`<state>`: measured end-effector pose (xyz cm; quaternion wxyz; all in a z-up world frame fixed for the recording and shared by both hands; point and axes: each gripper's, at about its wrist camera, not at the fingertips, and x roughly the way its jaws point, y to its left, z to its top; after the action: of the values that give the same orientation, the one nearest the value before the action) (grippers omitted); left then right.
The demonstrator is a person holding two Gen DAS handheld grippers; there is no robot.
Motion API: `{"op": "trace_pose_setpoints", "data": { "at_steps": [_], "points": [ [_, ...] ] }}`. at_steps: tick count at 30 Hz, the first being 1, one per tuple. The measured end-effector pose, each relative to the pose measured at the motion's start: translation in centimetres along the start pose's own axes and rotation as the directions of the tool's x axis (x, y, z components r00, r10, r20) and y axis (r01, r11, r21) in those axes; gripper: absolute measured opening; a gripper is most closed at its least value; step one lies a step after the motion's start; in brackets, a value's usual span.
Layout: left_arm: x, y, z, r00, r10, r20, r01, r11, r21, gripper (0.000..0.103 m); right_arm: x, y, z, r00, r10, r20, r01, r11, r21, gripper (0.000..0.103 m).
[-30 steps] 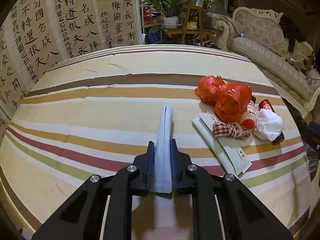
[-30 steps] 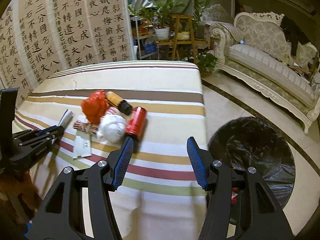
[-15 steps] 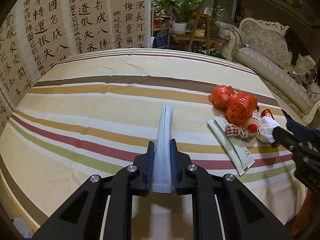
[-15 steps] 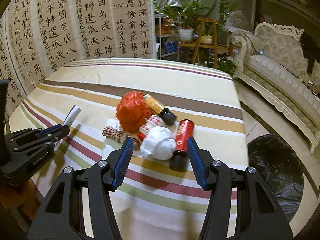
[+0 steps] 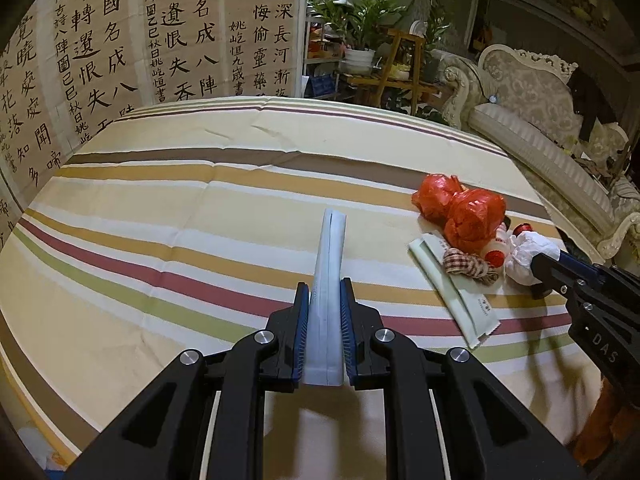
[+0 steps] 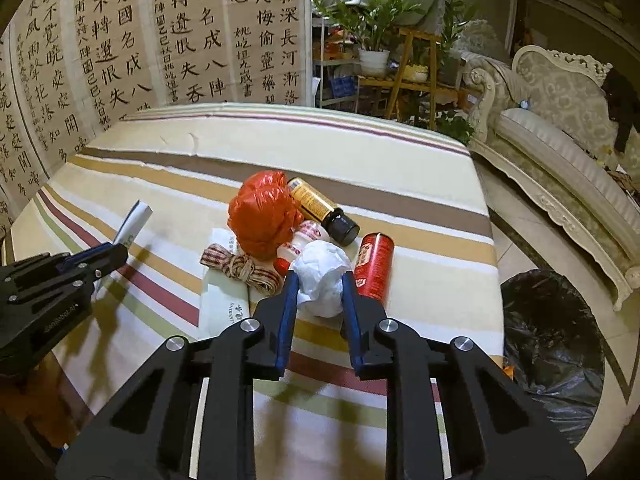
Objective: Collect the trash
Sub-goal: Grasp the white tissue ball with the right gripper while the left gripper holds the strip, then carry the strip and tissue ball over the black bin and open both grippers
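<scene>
My left gripper (image 5: 325, 312) is shut on a flat pale wrapper (image 5: 329, 264) and holds it above the striped tablecloth (image 5: 160, 240). My right gripper (image 6: 319, 289) has its jaws around a crumpled white paper ball (image 6: 322, 276) in the trash pile, both pads against its sides. The pile also holds a red plastic bag (image 6: 262, 216), a small white bottle with a red cap (image 6: 298, 246), a dark bottle with a yellow label (image 6: 320, 208), a red can (image 6: 374, 266), a checked ribbon (image 6: 240, 268) and a pale packet (image 6: 224, 304).
A bin lined with a black bag (image 6: 552, 344) stands on the floor right of the table. A cream sofa (image 6: 560, 152), plants on a wooden stand (image 6: 412, 64) and a calligraphy screen (image 6: 160, 40) lie beyond the table.
My right gripper has swung from the bin side to the pile, moved in and narrowed around the white paper ball. My left gripper still holds the wrapper, nearly unmoved.
</scene>
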<state>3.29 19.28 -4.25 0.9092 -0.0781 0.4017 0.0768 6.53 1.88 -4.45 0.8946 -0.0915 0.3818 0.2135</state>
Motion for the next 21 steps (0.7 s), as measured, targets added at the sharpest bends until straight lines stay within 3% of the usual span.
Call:
{"op": "trace_pose_setpoints", "data": {
  "at_steps": [9,21],
  "points": [
    [-1.9,-2.3,0.1,0.998,-0.050,0.045,0.049,0.998,0.028,0.017,-3.6,-2.2,-0.4,0.997,-0.016,0.070,0.013,0.999,0.046,0.021],
    [-3.1,-9.7,-0.8,0.984,-0.172,0.054,0.165,0.979,0.120,0.017,-6.8,-8.6,-3.5,0.980,-0.175,0.092,0.159,0.975,0.157,0.022]
  ]
}}
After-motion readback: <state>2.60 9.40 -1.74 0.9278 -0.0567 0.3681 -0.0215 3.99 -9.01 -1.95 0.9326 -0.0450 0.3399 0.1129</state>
